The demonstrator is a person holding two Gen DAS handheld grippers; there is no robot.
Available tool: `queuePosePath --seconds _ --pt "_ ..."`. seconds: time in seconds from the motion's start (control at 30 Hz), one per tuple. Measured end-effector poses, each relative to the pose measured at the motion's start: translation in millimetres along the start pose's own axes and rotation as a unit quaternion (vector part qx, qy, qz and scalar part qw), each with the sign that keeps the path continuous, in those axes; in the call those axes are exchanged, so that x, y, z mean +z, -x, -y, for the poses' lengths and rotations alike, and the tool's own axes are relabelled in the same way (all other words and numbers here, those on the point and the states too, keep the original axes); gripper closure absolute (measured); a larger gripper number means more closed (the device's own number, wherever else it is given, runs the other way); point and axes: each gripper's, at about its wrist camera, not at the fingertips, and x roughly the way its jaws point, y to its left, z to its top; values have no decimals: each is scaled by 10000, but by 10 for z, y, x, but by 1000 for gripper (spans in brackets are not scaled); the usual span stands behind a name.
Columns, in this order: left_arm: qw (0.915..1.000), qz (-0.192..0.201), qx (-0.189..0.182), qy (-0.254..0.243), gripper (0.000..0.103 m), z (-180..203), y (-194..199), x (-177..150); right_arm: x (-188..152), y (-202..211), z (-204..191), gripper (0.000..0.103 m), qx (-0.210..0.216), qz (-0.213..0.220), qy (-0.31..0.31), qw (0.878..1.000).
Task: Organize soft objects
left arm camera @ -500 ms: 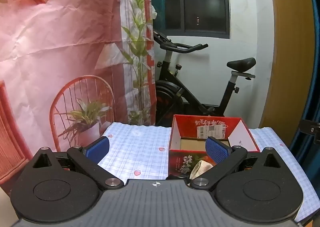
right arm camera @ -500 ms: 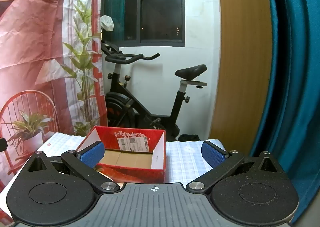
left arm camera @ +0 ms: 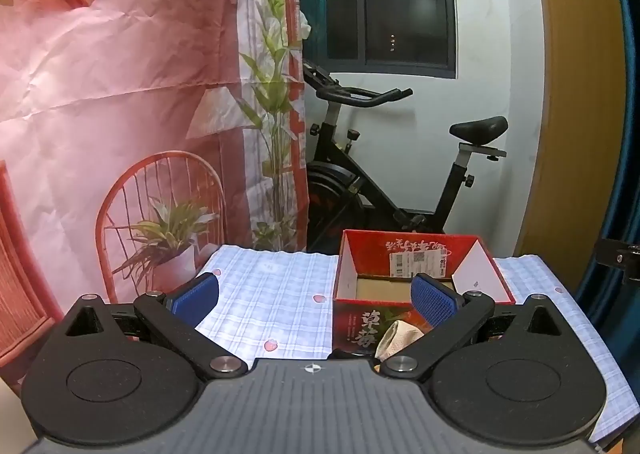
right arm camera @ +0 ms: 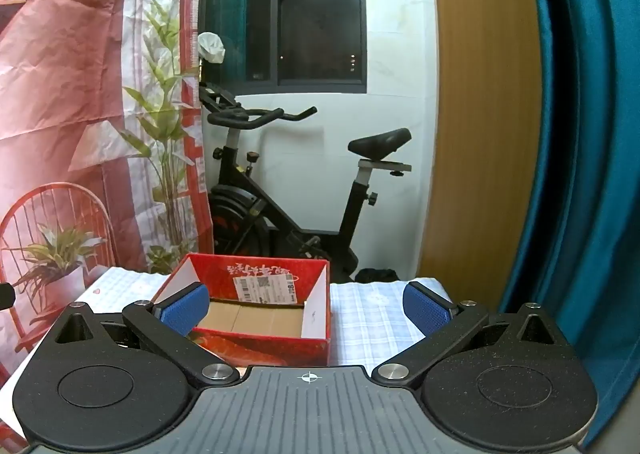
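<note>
Left wrist view: the left gripper [left arm camera: 316, 296] hung above the surface [left arm camera: 276, 294], its blue-padded fingers [left arm camera: 196, 294] spread wide and holding nothing. Beyond the right-hand pad stood the red box [left arm camera: 356, 318], open at the top, its brown cardboard floor bare as far as could be seen. A beige soft object [left arm camera: 394, 338] lay crumpled on the checked cloth against the box's near wall, just under the right finger and partly hidden by it. A dark scrap showed beside it at the edge of the gripper body, too little to identify. The gripper probably sat here, fingers open, because the beige piece was the nearest thing to pick up and the box the likely place for it.

Right wrist view: the right gripper [right arm camera: 306, 308] was likewise wide open and empty, with the box [right arm camera: 260, 346] between its fingers and slightly left. From this side the interior looked empty, with a shipping label on the far inner wall. The soft object was not visible here, hidden below the gripper body. This hand seemed merely held ready, near the box. An exercise bike [right arm camera: 288, 190] stood behind the surface, out of the way.
</note>
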Motion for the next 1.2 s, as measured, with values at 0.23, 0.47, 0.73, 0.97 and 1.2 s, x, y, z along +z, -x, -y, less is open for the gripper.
queuePosePath --seconds 0.23,0.47,0.73,0.97,1.2 --pt "10000 18 -34 18 0 7 6 6 -8 -19 4 0 0 -2 -10 10000" --pt "10000 23 -22 13 0 24 6 0 2 -6 -8 0 5 -5 -4 10000" --pt "10000 26 -38 13 0 31 11 9 10 6 -8 0 9 -9 -2 10000" --pt "10000 39 -76 9 0 41 20 14 6 8 -11 0 10 -6 -7 10000" --pt "9999 51 -128 23 0 23 14 5 5 5 -10 0 9 -13 -13 10000"
